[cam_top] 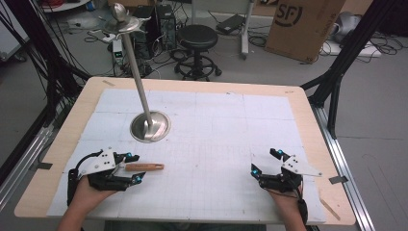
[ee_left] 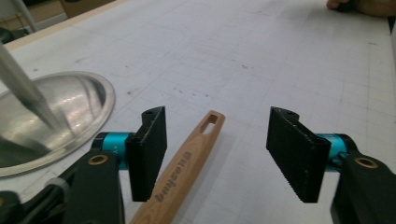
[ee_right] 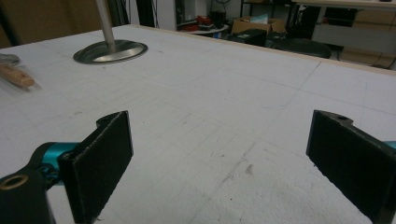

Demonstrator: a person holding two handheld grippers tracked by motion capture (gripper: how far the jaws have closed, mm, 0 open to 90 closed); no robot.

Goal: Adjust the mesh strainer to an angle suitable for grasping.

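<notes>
Wood, light and rigid, the handle [ee_left: 189, 163] lies between your left gripper's [ee_left: 224, 154] spread jaws, so pinch mid-shaft; your right gripper [ee_right: 224, 158] gapes empty.

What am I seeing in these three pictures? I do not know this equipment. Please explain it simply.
A person sits at a table and holds one hand-held tool in each hand. Each tool ends in black two-jawed tongs. The high view looks down from above: the left tongs and the right tongs rest on the white gridded mat. The other two pictures come from small cameras riding on each tool, looking along its jaws.

On the mat stands a silver metal stand with a round base and tall pole. A light wooden handle with a slot at its tip lies between the left jaws, which stand open and are not gripping it. The right tongs are open too, over bare mat. Nothing is held.
</notes>
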